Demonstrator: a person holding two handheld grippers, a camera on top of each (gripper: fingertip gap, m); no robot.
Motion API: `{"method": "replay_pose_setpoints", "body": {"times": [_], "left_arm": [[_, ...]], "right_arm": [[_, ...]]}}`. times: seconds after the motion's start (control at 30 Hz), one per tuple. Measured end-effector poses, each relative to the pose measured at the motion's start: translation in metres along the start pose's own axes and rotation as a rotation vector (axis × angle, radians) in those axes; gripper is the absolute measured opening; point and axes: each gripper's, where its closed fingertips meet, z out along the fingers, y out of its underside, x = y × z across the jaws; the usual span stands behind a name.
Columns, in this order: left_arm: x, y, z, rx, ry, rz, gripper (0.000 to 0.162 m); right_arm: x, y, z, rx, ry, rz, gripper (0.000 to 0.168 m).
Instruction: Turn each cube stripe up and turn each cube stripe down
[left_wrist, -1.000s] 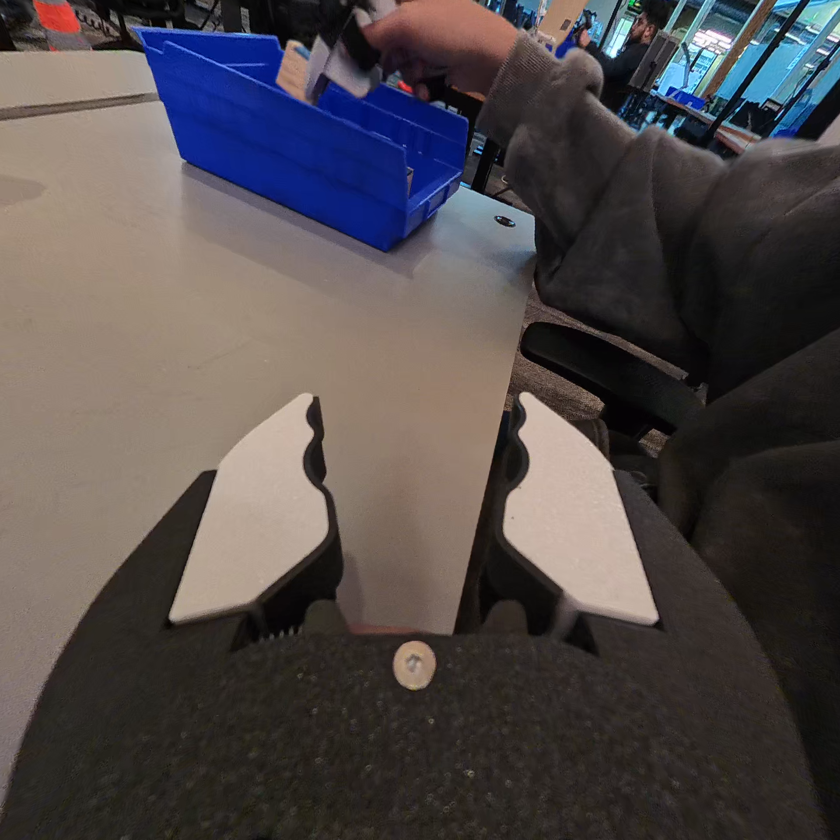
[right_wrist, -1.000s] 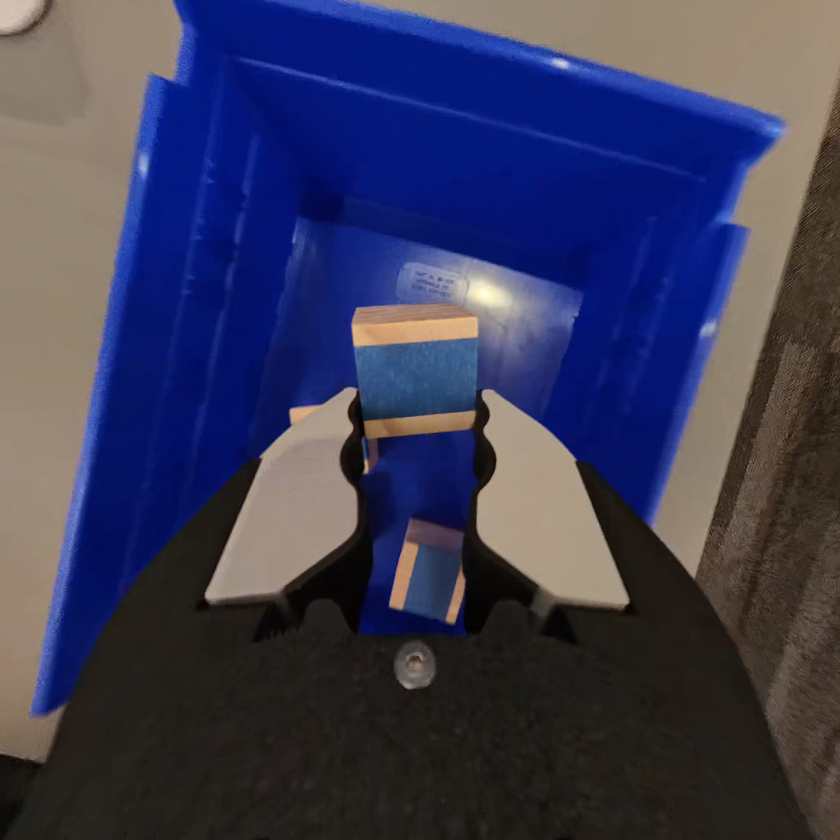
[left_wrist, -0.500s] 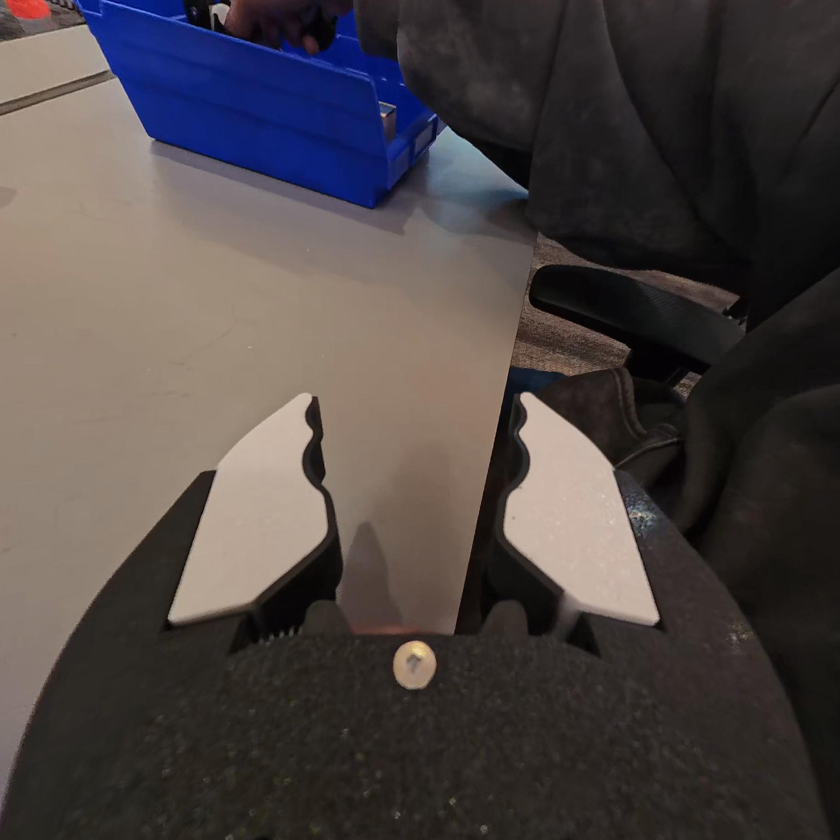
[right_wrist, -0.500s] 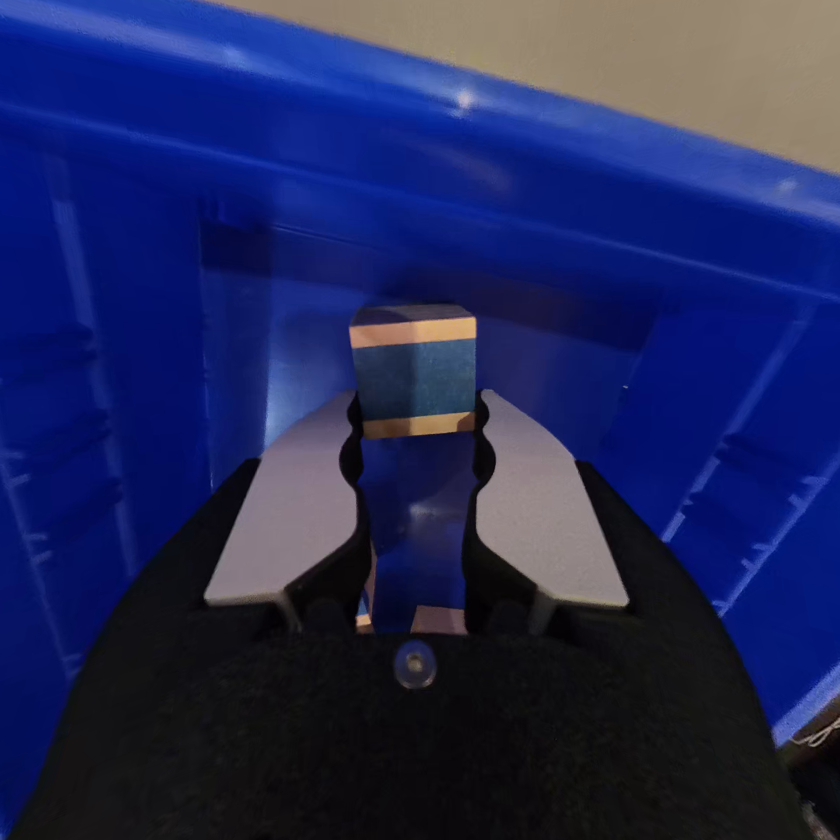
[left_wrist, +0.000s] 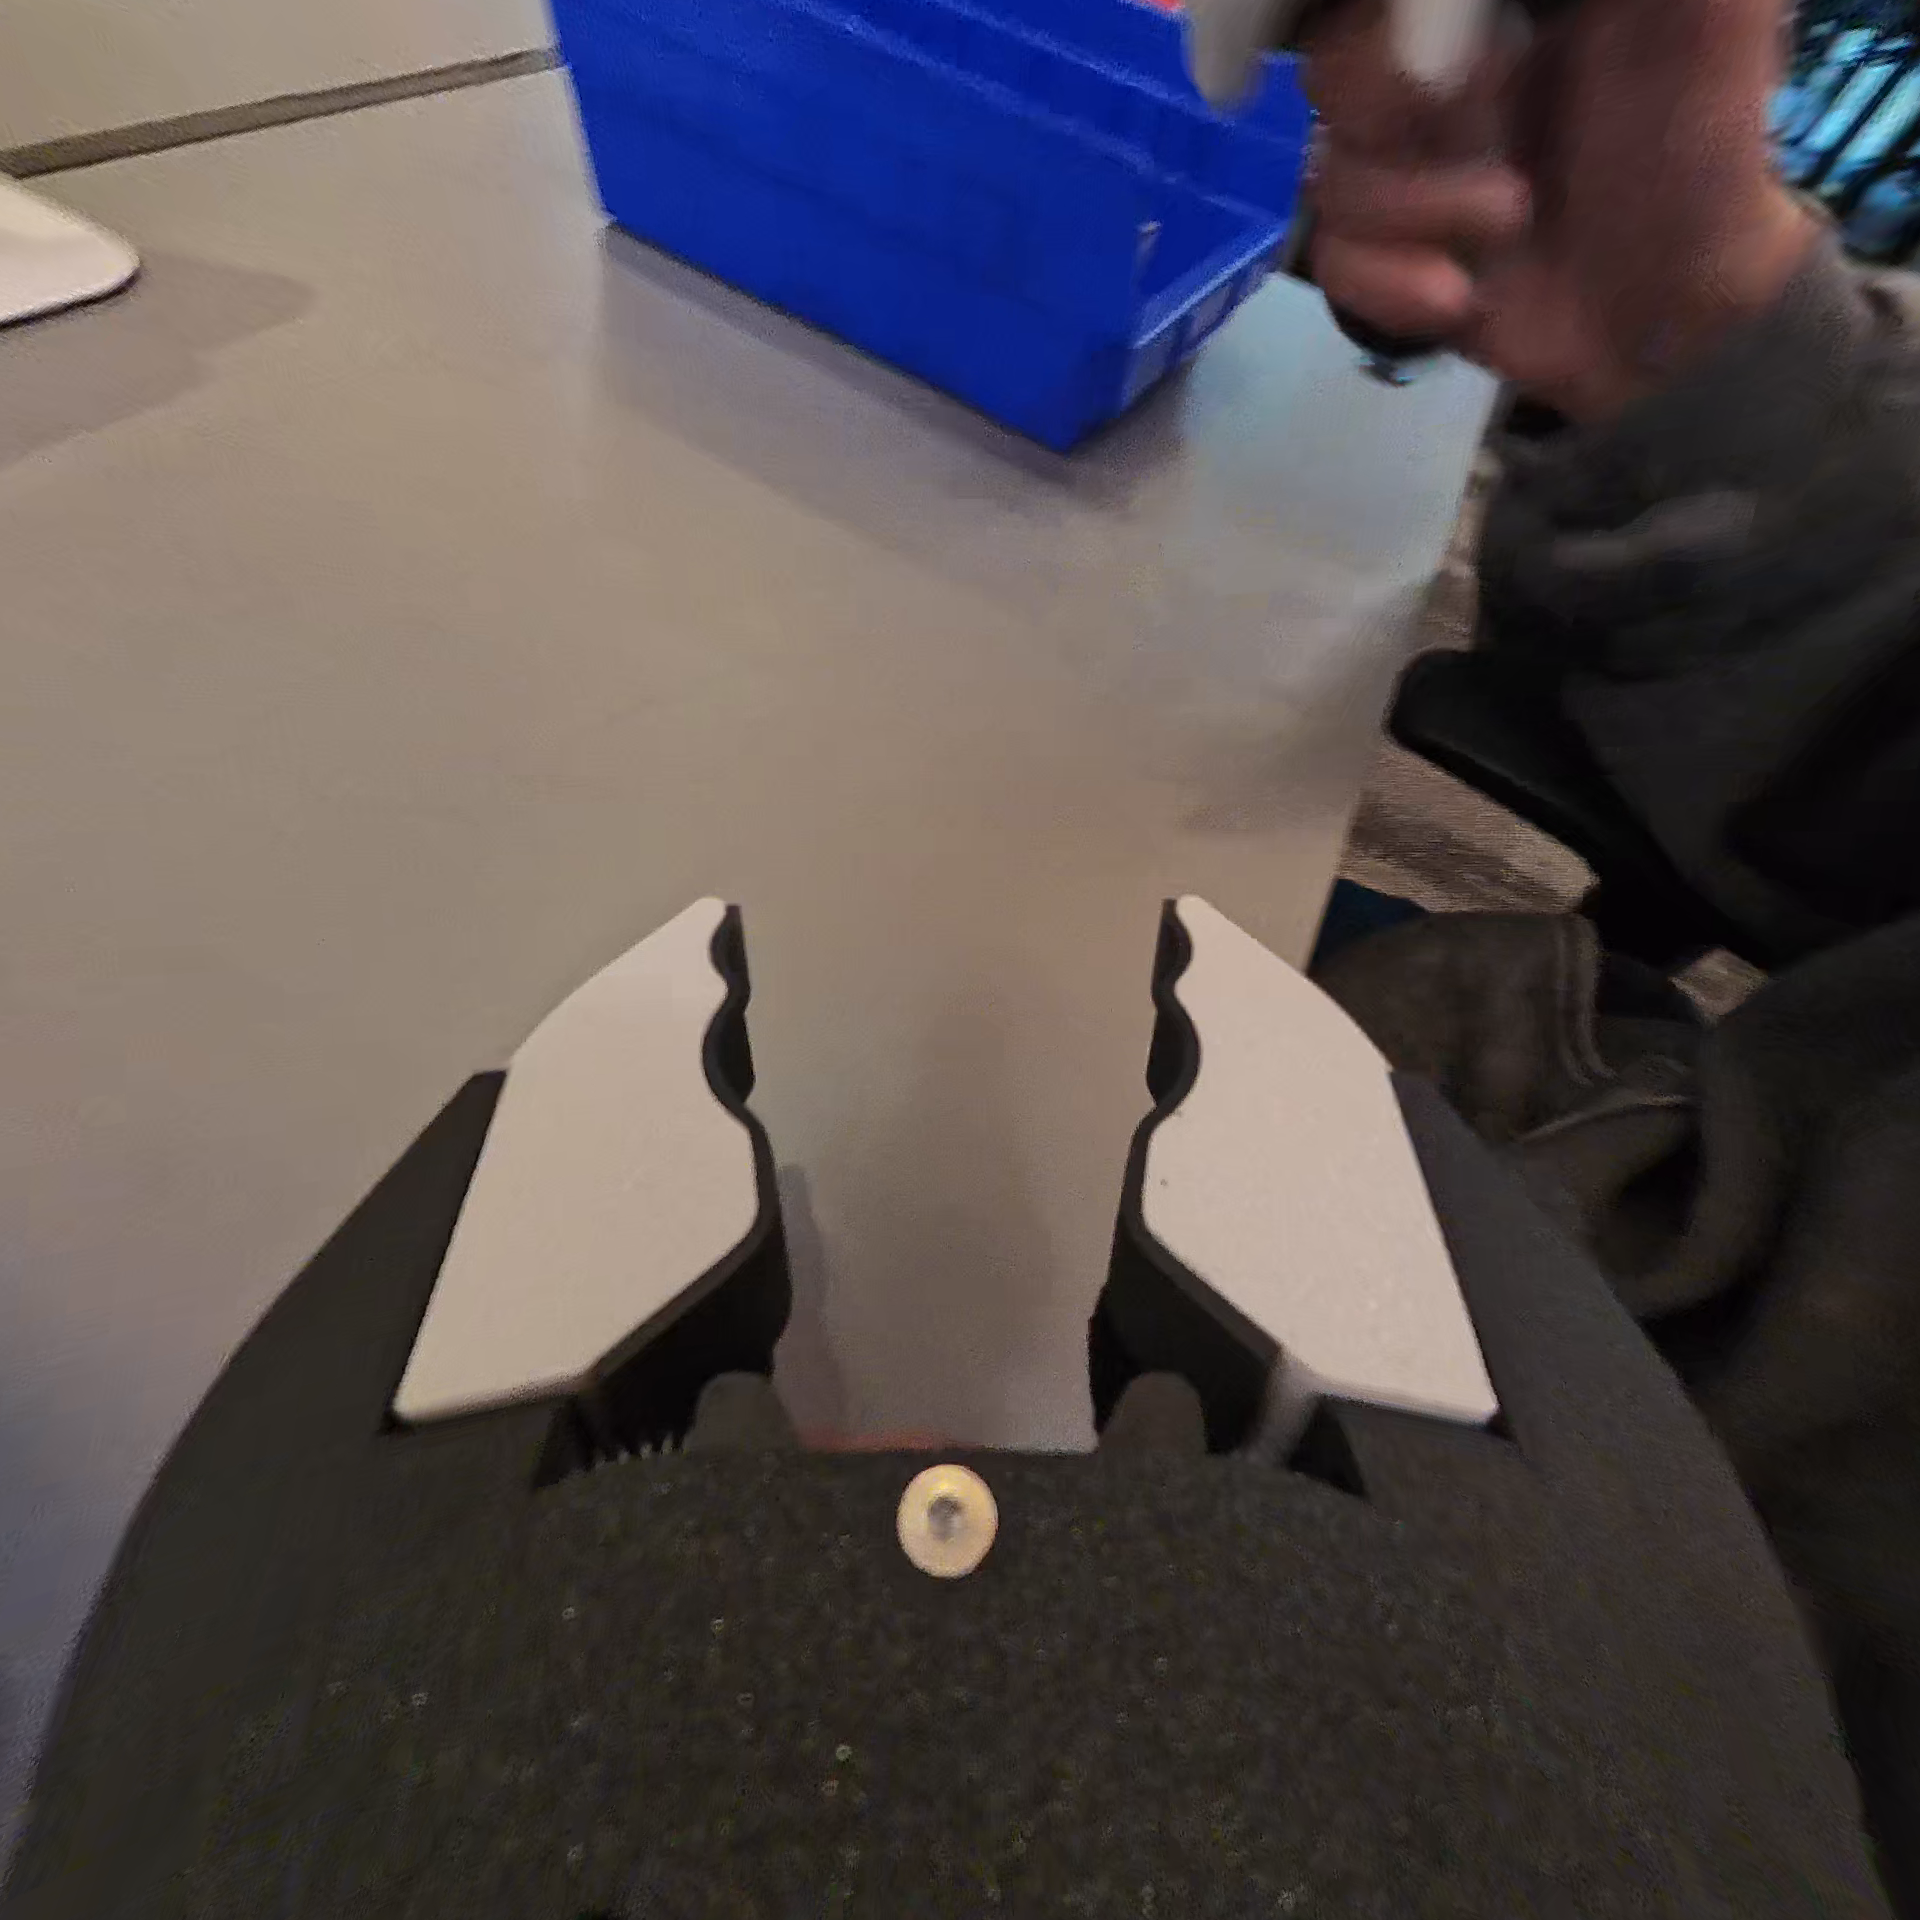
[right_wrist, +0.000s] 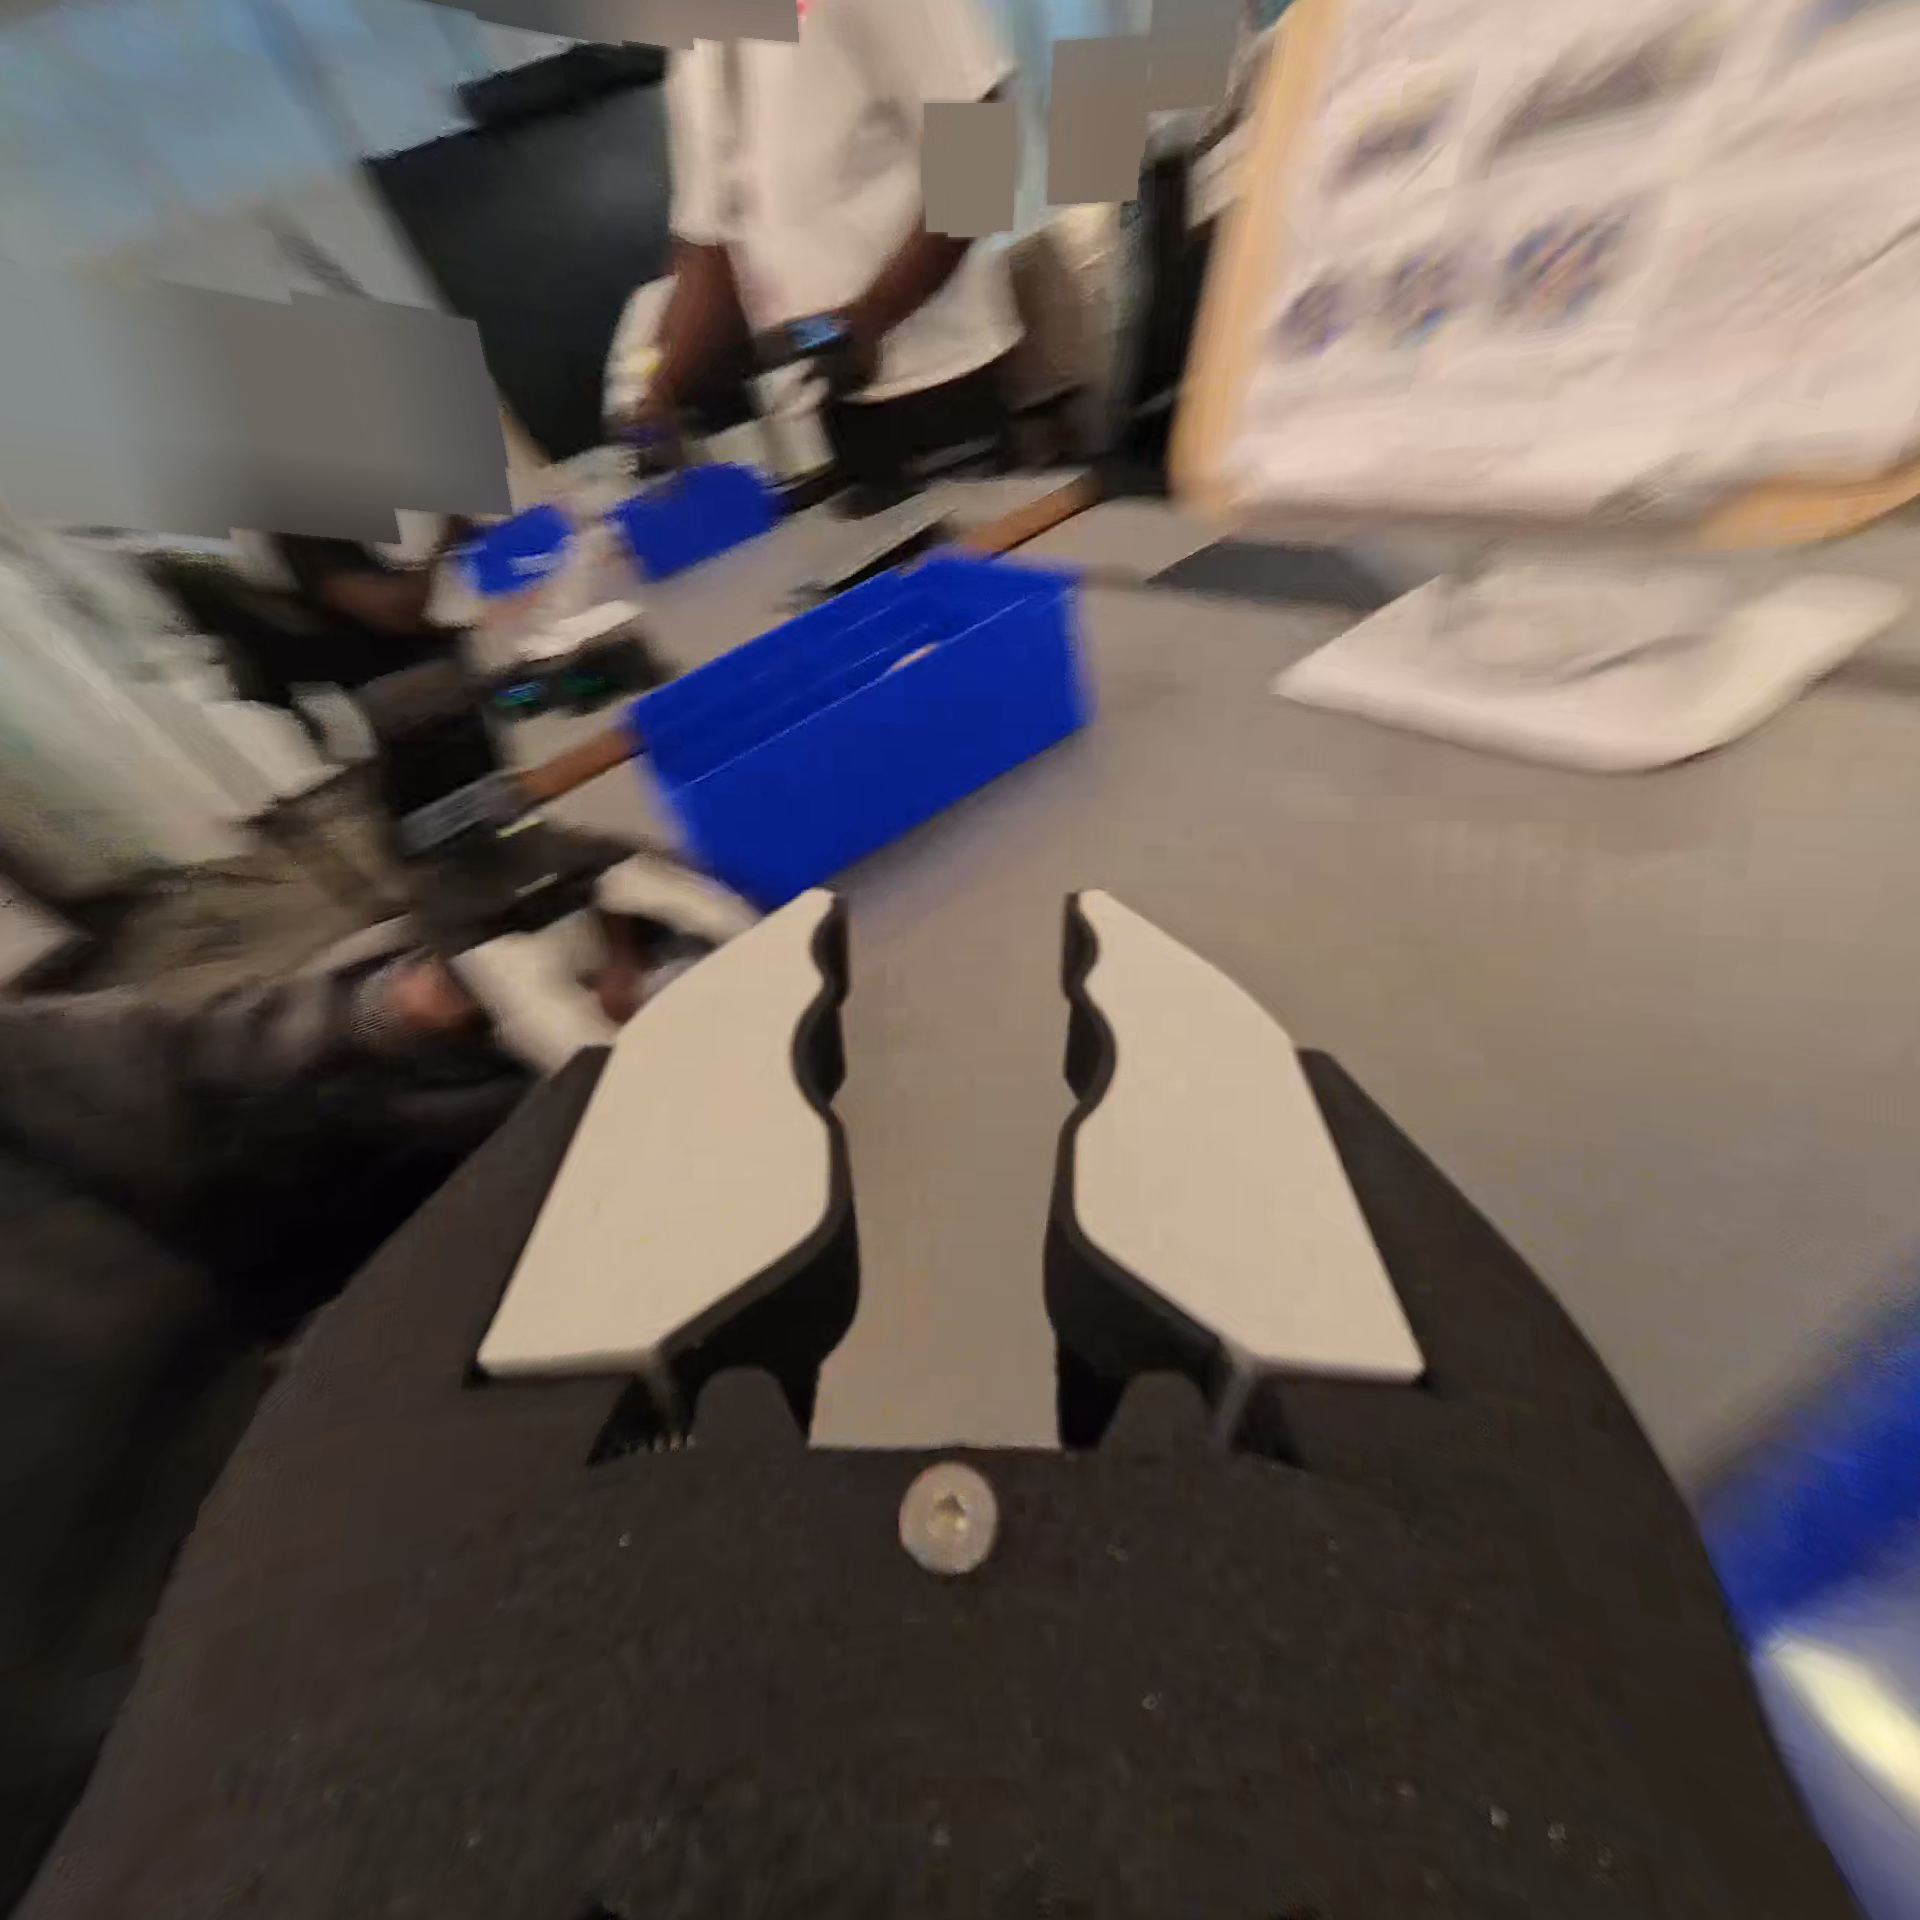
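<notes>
No cube shows in either view. My left gripper (left_wrist: 951, 914) is open and empty, low over the grey table (left_wrist: 416, 675) near its right edge. The blue bin (left_wrist: 935, 208) stands on the table ahead of it. A hand (left_wrist: 1507, 208) with my right gripper's handle is blurred, up beside the bin's near end. In the right wrist view my right gripper (right_wrist: 956, 909) is empty, its jaws a narrow gap apart, above the grey table (right_wrist: 1455, 935). A blue blur (right_wrist: 1829, 1507) at the lower right may be the bin's edge.
Another blue bin (right_wrist: 862, 727) stands farther off on the table, with smaller blue bins (right_wrist: 696, 520) behind it. A white flat object (right_wrist: 1558, 665) lies at the right, and another (left_wrist: 42, 249) at the far left. People stand and sit beyond. A dark chair (left_wrist: 1507, 748) is beside the table's edge.
My right gripper held a striped cube inside the blue bin; now it is out of the bin, empty, and swung to face across the table. The left gripper turned slightly left.
</notes>
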Motion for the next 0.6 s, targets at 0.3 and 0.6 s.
{"method": "replay_pose_setpoints", "body": {"times": [0.3, 0.6], "left_arm": [[-0.016, -0.008, -0.015, 0.023, -0.017, -0.063, 0.072], [-0.112, -0.055, -0.138, -0.124, -0.151, 0.237, 0.064]], "right_arm": [[-0.058, 0.080, 0.034, -0.146, -0.103, 0.030, 0.052], [-0.061, 0.091, 0.035, -0.198, -0.119, -0.006, 0.049]]}}
